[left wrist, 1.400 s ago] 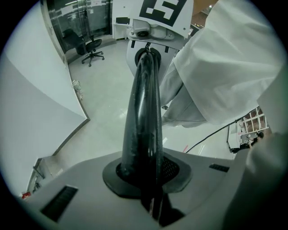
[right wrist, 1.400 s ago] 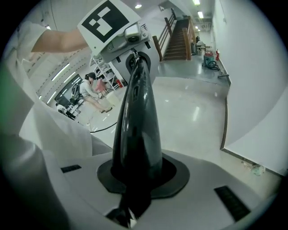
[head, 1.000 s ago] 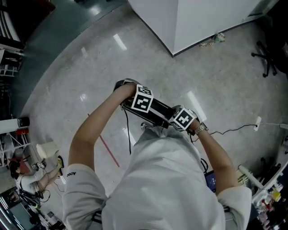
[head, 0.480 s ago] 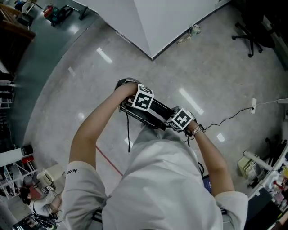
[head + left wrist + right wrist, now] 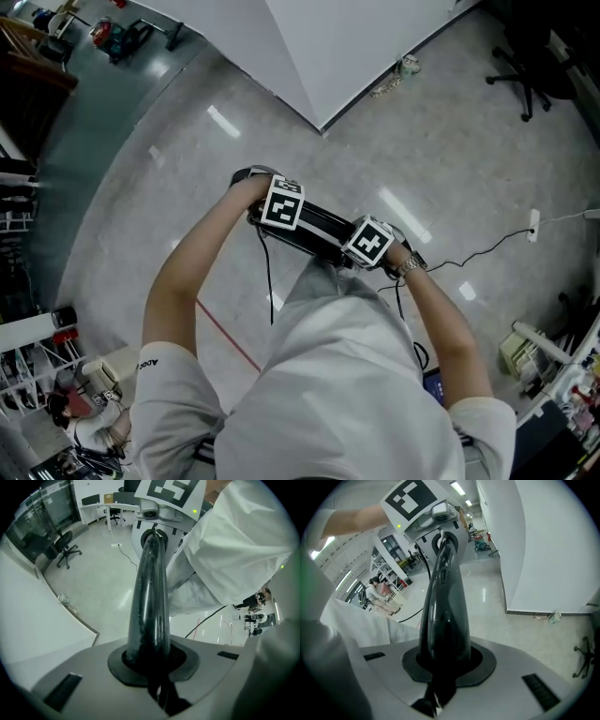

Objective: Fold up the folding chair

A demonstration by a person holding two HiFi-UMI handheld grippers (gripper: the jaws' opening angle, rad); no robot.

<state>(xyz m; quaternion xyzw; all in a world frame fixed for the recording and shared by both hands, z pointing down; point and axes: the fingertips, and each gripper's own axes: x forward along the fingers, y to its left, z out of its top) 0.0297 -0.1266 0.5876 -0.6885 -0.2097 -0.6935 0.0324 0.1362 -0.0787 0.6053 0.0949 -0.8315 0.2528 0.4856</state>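
In the head view, at frame centre, the left gripper point(image 5: 281, 208) and the right gripper point(image 5: 371, 242) sit at the two ends of a black rail point(image 5: 323, 225). The rail runs diagonally just above the person's trousers, over bare floor point(image 5: 450, 159), and it is all that shows of the folding chair point(image 5: 317, 231). Nothing of a seat or legs spreads out beside it, so the chair is probably already flat and being held up edge-on. In the left gripper view the rail point(image 5: 150, 592) rises from the jaws at lower centre towards the other gripper's marker cube at the top, and the jaws stand narrow, clamped on it. The right gripper view shows the same: jaws close together and pinching the rail point(image 5: 443, 602), which runs up to the left gripper at upper centre. The fold looks done or nearly so. The next move calls for both grips to hold firm while the chair is set down or leaned, perhaps against the white partition point(image 5: 356, 37) at the top.
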